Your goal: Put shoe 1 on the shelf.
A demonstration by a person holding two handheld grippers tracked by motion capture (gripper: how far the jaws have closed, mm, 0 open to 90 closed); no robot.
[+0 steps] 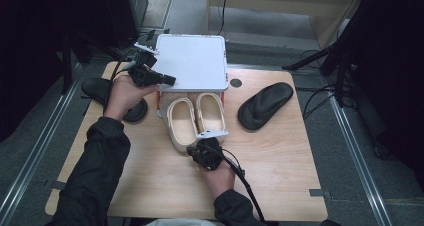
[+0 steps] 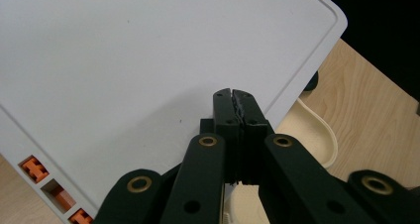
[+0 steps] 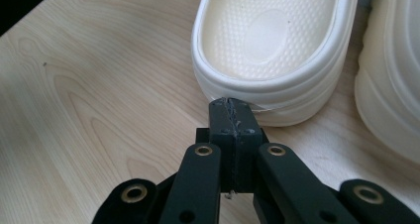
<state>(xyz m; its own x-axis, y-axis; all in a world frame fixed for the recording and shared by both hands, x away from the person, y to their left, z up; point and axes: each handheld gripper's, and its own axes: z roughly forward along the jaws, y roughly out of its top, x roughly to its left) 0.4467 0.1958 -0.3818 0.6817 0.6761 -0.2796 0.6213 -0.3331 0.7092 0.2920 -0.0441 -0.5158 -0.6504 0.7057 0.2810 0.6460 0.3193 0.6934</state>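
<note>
Fingers of both grippers are fully closed, pad against pad, with nothing between them. We see the left gripper (image 2: 233, 97) resting its closed tips on the edge of the white lid (image 2: 148, 60) of the storage box (image 1: 192, 61), near the lid's front corner; in the high view this left gripper (image 1: 167, 79) lies across the lid's left front edge. We judge that it is set there to steady or press the lid while the other hand works, not to grasp it.

Our right gripper (image 3: 230, 105) points its shut tips at the heel of the left cream slipper (image 3: 277, 50), touching or just short of the rim; we cannot tell which. In the high view the right gripper (image 1: 202, 148) sits at the near end of the pair. With jaws shut, the tips can only nudge, so we take this as a push on the heel.

The cream slippers (image 1: 195, 117) lie side by side, toes towards the box and tucked under its front edge, heels towards us. The right cream slipper (image 3: 391, 85) lies just beside the left one.

One black slipper (image 1: 265, 106) lies well apart to the right on the wooden table (image 1: 280, 176); another black slipper (image 1: 100, 88) lies at the left edge, partly hidden by the left hand (image 1: 125, 96).
</note>
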